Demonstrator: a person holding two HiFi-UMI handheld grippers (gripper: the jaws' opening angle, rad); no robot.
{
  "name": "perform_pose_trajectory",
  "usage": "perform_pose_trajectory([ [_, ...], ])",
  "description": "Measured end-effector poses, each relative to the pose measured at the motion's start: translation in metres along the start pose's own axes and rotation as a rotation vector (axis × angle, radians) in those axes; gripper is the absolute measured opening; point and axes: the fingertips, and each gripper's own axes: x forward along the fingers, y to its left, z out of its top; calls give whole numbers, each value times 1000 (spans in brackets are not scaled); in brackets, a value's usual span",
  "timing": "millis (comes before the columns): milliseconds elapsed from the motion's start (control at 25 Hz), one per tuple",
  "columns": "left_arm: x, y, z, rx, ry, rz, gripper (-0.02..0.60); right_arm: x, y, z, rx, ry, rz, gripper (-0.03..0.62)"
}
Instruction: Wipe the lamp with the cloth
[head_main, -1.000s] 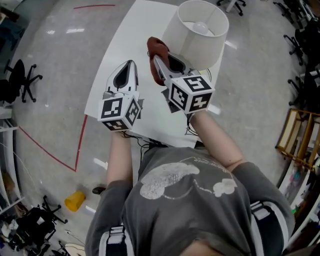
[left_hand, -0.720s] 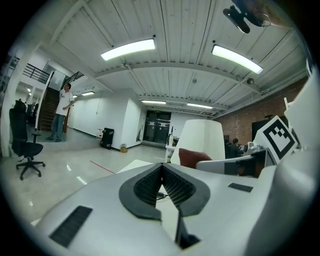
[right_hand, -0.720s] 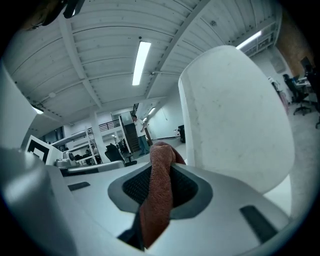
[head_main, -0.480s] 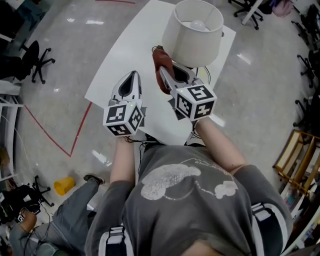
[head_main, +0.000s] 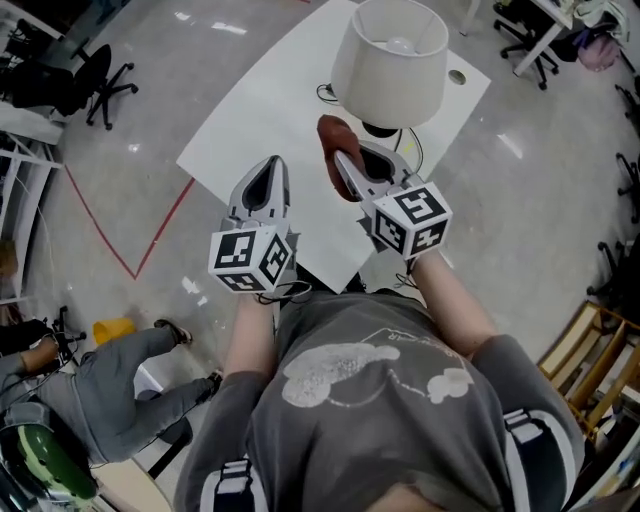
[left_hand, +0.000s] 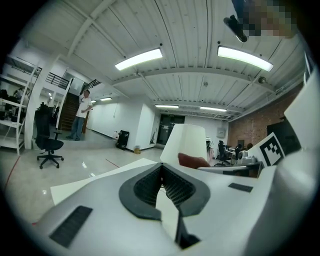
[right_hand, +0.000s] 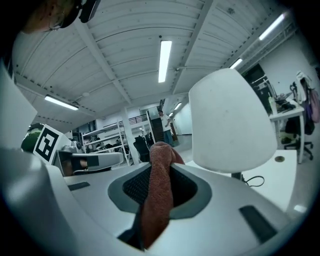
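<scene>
Grips the cloth (head_main: 335, 140) in the right tool (head_main: 347, 168), bunched end forward, just short of the lamp (head_main: 390, 65) standing upright ahead and slightly right on the bench (head_main: 250, 110). Holds the left tool (head_main: 268, 172) closed on nothing, farther back and left. Leaves only a cord (head_main: 325, 92) by the base, nothing between cloth and shade.

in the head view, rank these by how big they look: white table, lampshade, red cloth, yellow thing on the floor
1. white table
2. lampshade
3. red cloth
4. yellow thing on the floor. It lies farther from the camera than the cloth, so their true sizes can't be compared.
</scene>
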Motion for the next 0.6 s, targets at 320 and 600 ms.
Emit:
perform_pose_trajectory([
  [320,-9,-10,-14,-7,36,-9,8,-7,-7,-18,23,23,10,86],
  [600,-16,-9,-32,-51,73,-39,8,-16,-1,-35,11,74,-16,86],
])
